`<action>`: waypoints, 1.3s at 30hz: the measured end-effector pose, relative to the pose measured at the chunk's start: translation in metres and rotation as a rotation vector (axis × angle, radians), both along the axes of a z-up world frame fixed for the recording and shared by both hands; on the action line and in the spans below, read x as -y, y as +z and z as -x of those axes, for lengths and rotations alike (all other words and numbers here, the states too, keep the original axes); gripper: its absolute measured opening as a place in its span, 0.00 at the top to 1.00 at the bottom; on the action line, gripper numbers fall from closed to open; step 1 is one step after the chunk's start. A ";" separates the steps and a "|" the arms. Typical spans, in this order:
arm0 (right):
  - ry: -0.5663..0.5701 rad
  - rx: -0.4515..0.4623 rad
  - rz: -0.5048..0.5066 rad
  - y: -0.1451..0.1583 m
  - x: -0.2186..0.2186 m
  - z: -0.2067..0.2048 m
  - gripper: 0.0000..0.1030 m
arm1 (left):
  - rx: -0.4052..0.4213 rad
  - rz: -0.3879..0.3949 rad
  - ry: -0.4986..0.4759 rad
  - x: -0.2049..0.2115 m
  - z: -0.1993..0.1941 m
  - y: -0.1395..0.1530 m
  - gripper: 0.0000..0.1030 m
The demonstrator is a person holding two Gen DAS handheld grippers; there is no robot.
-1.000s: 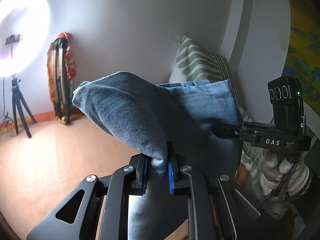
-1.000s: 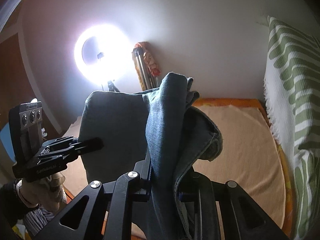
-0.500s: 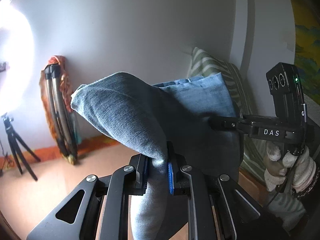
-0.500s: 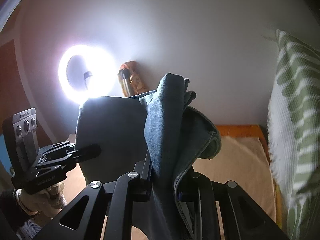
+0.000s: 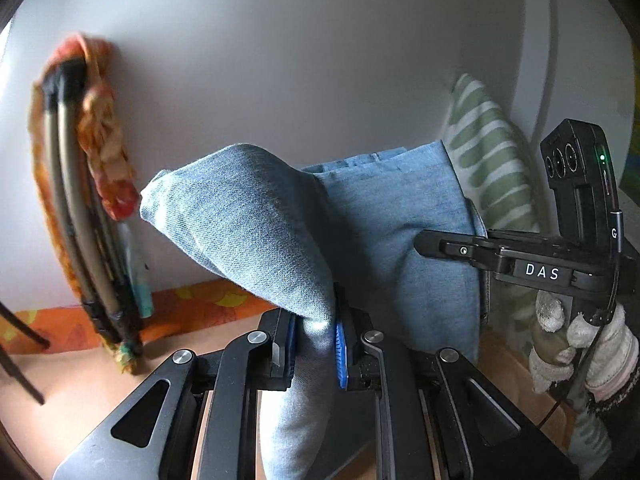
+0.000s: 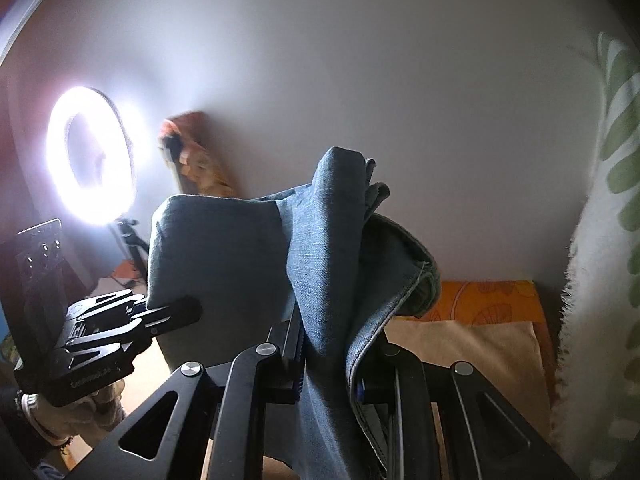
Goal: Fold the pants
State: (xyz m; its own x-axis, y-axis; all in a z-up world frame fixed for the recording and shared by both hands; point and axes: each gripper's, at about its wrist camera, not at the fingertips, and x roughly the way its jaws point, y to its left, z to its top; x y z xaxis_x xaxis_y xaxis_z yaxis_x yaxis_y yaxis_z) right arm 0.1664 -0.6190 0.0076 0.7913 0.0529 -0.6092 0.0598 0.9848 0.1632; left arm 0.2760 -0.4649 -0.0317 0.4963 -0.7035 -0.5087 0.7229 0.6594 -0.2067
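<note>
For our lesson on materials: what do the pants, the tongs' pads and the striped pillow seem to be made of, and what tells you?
Pants: probably blue denim; a fine diagonal weave, matte, with a stitched hem.
Left tongs: pads look like ribbed blue rubber or plastic on matte black, likely plastic, arms with metal rivets.
Striped pillow: woven cloth, apparently cotton, green on white, with a fringed edge in the right wrist view.

Black right gripper point(image 5: 420, 242) marked "DAS"; apparently white knit glove point(image 5: 580, 344).
</note>
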 end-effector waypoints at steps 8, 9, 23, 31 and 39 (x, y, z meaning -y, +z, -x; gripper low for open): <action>-0.018 -0.069 -0.046 -0.054 0.032 -0.063 0.84 | -0.050 -0.039 0.040 0.015 -0.044 -0.035 0.87; -0.029 -0.077 -0.054 -0.060 0.037 -0.070 0.84 | -0.056 -0.042 0.041 0.016 -0.048 -0.037 0.87; -0.178 -0.133 0.058 -0.080 0.054 -0.079 0.55 | -0.036 -0.108 0.117 0.003 -0.047 -0.031 0.85; -0.184 -0.094 0.049 -0.059 0.043 -0.052 0.50 | -0.018 -0.097 0.113 -0.020 -0.030 -0.015 0.85; -0.173 -0.053 0.037 -0.032 0.015 -0.006 0.43 | 0.010 -0.088 0.087 -0.034 0.011 0.014 0.82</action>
State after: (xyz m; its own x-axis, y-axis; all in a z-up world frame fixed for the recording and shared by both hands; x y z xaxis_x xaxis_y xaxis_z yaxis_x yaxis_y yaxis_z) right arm 0.1727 -0.6337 -0.0243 0.7536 -0.1042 -0.6490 0.2362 0.9643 0.1195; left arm 0.2652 -0.4308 -0.0173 0.5589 -0.6106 -0.5611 0.6638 0.7349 -0.1385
